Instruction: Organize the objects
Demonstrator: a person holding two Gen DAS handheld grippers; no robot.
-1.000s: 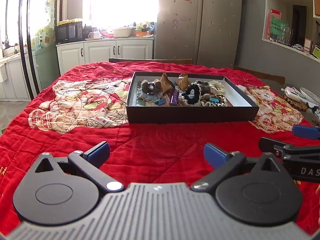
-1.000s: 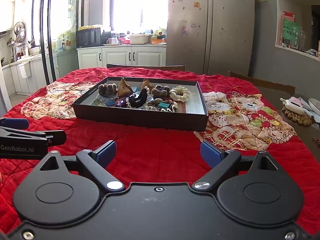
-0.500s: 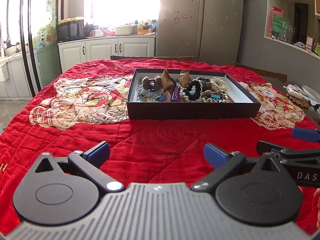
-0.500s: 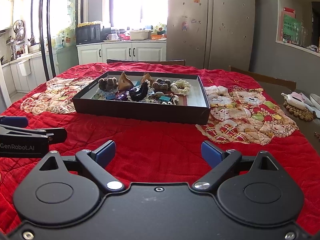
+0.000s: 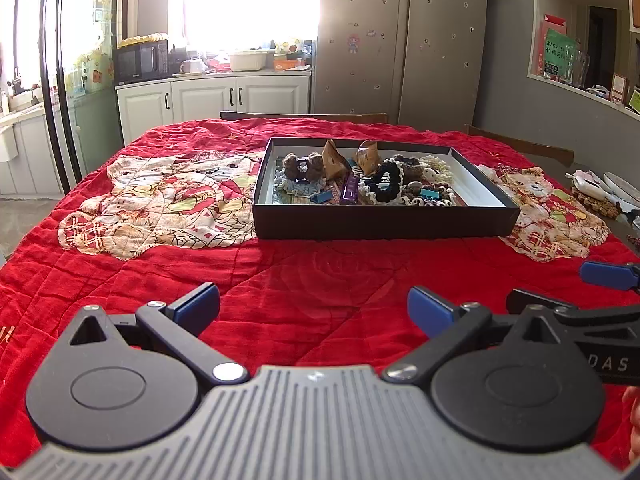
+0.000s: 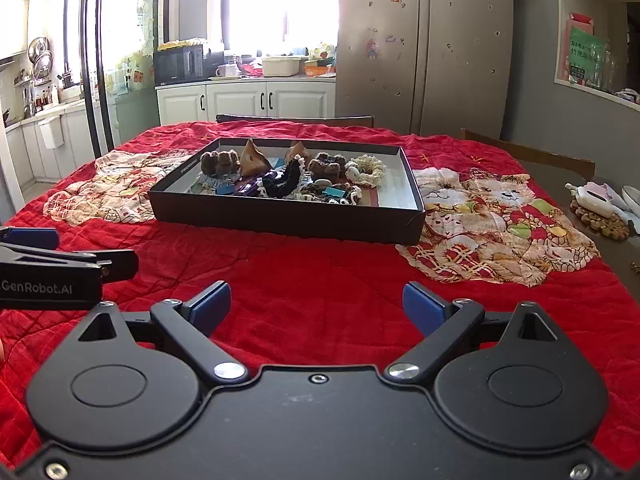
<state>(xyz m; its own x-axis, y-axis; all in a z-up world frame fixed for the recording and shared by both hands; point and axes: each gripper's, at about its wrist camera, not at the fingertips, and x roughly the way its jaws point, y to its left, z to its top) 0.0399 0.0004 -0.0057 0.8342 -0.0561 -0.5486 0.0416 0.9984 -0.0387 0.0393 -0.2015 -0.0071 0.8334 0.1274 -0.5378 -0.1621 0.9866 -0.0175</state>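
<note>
A shallow black box (image 5: 384,224) (image 6: 288,222) sits mid-table on a red quilt (image 5: 320,272). It holds several small things: brown fluffy hair ties (image 5: 303,166), a black scrunchie (image 5: 386,184), a cream scrunchie (image 6: 367,170), a purple stick (image 5: 350,189), blue clips (image 5: 320,197) and two brown paper wedges (image 5: 334,156). My left gripper (image 5: 314,306) hovers open over the quilt well short of the box, nothing between its blue pads. My right gripper (image 6: 316,306) is open and empty too, beside the left one.
The quilt carries cartoon cat patches (image 5: 160,204) (image 6: 492,224) left and right of the box. At the table's right edge lie a woven coaster with a small white item (image 6: 596,204). Chair backs (image 5: 304,117) stand behind the table; kitchen cabinets and a fridge (image 5: 400,40) lie beyond.
Both cameras have risen or tipped slightly, so the box sits a little lower in each view. Both grippers stay open and empty.
</note>
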